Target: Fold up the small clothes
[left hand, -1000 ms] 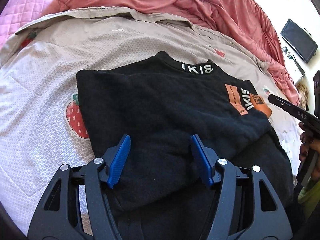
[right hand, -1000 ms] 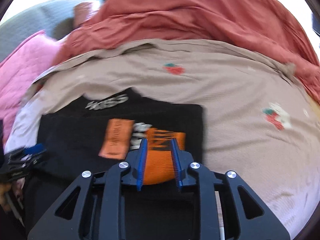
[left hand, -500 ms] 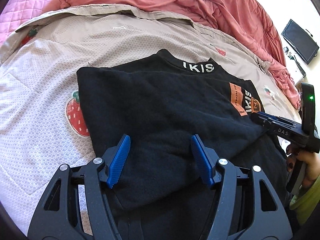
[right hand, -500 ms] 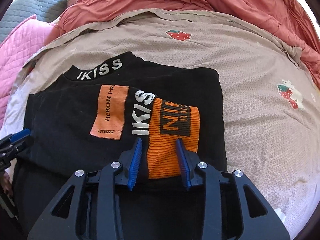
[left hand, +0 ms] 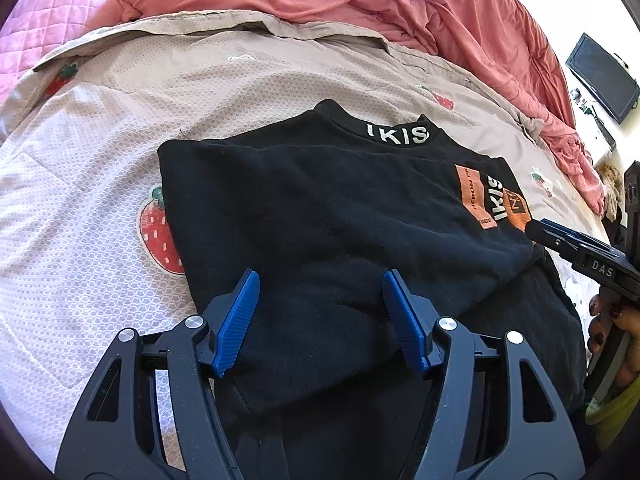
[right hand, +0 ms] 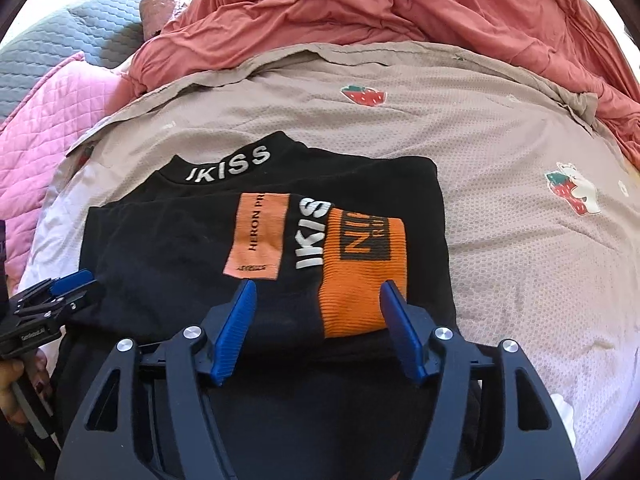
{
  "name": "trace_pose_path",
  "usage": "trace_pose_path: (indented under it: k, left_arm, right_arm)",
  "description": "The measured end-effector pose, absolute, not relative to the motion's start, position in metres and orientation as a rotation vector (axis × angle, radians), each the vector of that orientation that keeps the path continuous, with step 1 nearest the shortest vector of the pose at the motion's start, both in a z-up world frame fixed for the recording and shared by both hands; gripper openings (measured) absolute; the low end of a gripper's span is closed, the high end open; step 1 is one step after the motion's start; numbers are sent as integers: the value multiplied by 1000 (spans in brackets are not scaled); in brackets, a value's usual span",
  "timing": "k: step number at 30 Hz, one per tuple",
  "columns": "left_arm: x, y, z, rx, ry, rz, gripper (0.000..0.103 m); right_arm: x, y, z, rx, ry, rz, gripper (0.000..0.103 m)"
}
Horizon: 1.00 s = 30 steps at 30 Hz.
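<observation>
One black sweatshirt (right hand: pixel 192 248), folded, flat on a beige strawberry-print bedspread (right hand: pixel 500 248), filling the lower middle of both frames. White "IKISS" lettering across the collar (right hand: pixel 226 162) at the top edge; sleeve laid crosswise over the body, its orange ribbed cuff (right hand: pixel 360 276) at centre right in the right wrist view, beside a peach "HERON PR" patch (right hand: pixel 256 236). Right gripper (right hand: pixel 318 328) low over the sleeve end, blue jaws just spread wide apart, cuff and black cloth lying between them, pads not pressing on either. Left gripper (left hand: pixel 320 320) at bottom centre of its own frame, jaws likewise well apart, a fold of black fabric between them, not pinched. Same left gripper seen at the lower left edge of the right wrist view, a hand (right hand: pixel 16 392) on its grip. Coral duvet (left hand: pixel 400 8) bunched along the top, pink quilted blanket (right hand: pixel 44 120) at the left, dark screen (left hand: pixel 604 76) at the upper right of the left view.
</observation>
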State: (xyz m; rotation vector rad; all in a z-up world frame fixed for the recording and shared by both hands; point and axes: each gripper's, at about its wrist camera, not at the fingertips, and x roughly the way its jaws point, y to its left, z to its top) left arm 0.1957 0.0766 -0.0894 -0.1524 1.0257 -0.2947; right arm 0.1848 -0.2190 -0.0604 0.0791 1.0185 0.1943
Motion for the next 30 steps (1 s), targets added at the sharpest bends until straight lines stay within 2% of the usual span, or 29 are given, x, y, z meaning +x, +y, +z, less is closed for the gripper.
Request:
trace_pose_path:
  k: [1, 5, 9, 11, 17, 20, 30]
  left_arm:
    - [196, 76, -89, -150, 1028, -294, 61]
    - [194, 76, -84, -139, 1030, -290, 66]
    - [193, 77, -77, -140, 1028, -281, 74]
    - [191, 77, -72, -127, 1014, -272, 81]
    - [185, 73, -59, -64, 998, -254, 91]
    - [184, 72, -55, -35, 984, -239, 93]
    - [171, 74, -37, -23, 950, -202, 94]
  right_arm:
    - [183, -218, -59, 80, 1019, 192, 72]
    - [176, -217, -54, 85, 1004, 197, 75]
    - [171, -215, -48, 87, 998, 193, 88]
    - [170, -215, -45, 89, 991, 190, 89]
    - [166, -214, -36, 94, 971, 191, 91]
    - [164, -216, -31, 98, 956, 180, 97]
    - [156, -219, -17, 97, 933, 188, 97]
